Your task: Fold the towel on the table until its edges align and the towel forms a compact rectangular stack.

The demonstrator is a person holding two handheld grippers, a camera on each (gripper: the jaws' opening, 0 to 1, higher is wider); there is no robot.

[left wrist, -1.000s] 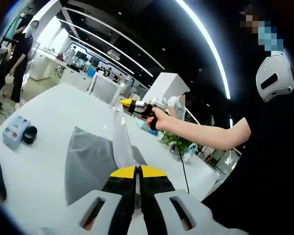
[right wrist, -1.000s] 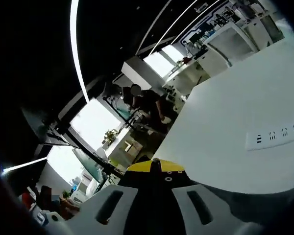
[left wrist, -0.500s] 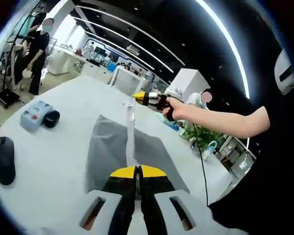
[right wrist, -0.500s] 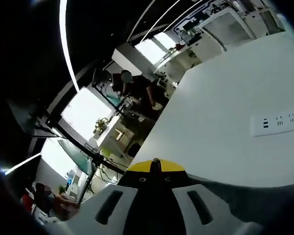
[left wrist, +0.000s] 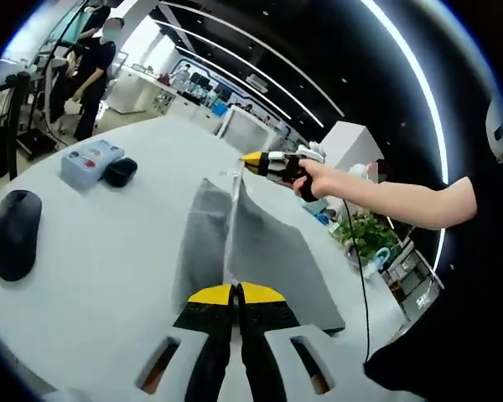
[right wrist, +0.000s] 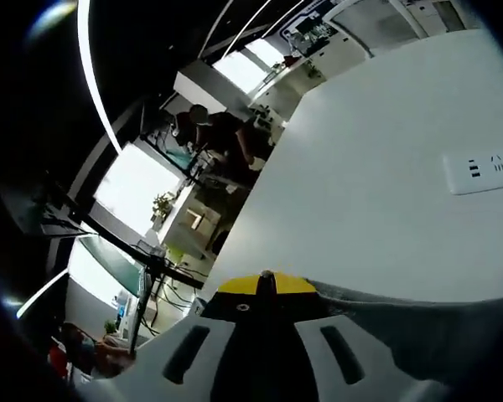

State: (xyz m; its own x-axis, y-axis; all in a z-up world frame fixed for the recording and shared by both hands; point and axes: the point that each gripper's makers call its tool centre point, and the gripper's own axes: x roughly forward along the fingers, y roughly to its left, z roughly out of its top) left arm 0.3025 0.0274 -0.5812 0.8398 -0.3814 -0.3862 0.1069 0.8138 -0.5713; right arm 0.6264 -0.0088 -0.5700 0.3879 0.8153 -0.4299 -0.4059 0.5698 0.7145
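Towel (left wrist: pixel 260 251) edge pinched in both tools.

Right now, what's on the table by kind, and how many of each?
Grey towel: 1
Black computer mouse: 1
Light blue box: 1
Small black object beside the box: 1
White power strip: 1
Total: 5

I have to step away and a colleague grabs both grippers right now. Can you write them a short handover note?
Left gripper: shut on the near end of the grey towel, lifting its edge.
Right gripper: shut on the far end of that same raised edge; in the right gripper view the cloth trails from its closed jaws.
The rest of the towel still lies on the white table. A mouse sits on the table beside it.
Done: one edge picked up at both ends.
Left: carry it over to the opposite edge, align, lay flat, repeat until a compact rectangle.
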